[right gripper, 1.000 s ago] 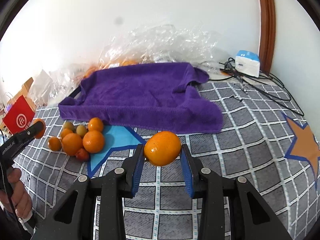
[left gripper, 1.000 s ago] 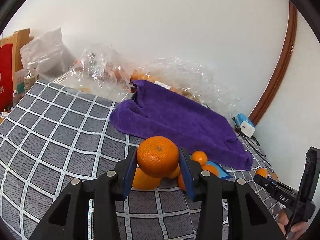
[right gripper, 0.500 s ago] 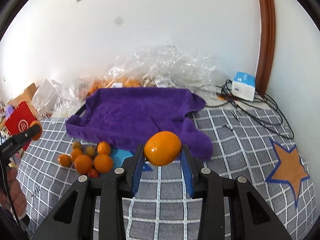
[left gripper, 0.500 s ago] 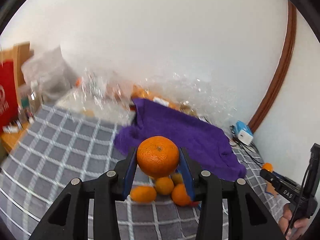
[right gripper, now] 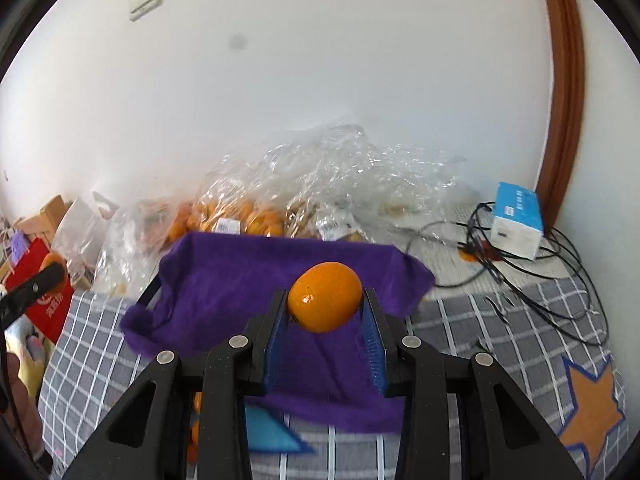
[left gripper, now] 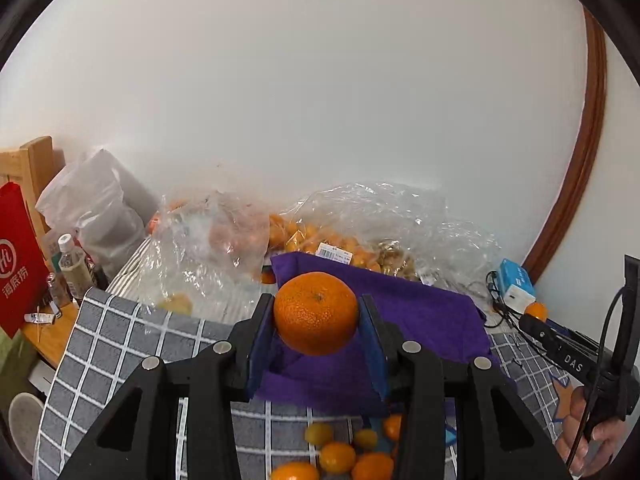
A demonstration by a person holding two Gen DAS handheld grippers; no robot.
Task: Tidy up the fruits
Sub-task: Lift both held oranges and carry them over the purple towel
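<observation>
My left gripper [left gripper: 316, 316] is shut on a large orange [left gripper: 315, 313] with a dimpled skin and holds it up over the purple towel [left gripper: 424, 312]. My right gripper [right gripper: 325, 304] is shut on a smoother, oval orange [right gripper: 325, 302] above the same towel [right gripper: 224, 280]. A pile of several small oranges [left gripper: 340, 456] lies on the checked cloth below the left gripper. The right gripper also shows at the right edge of the left wrist view [left gripper: 538, 318], and the left one at the left edge of the right wrist view [right gripper: 50, 270].
Clear plastic bags of fruit [left gripper: 360, 236] lie against the wall behind the towel. A white and blue box [right gripper: 516, 226] with tangled cables [right gripper: 560, 280] sits at the right. A red bag [left gripper: 18, 268] and a bottle [left gripper: 74, 264] stand at the left. The grey checked cloth [right gripper: 500, 332] covers the table.
Both grippers have risen and tilted up with their oranges held. The towel now lies under the fingers, the fruit pile has dropped to the bottom of the views, and more wall shows.
</observation>
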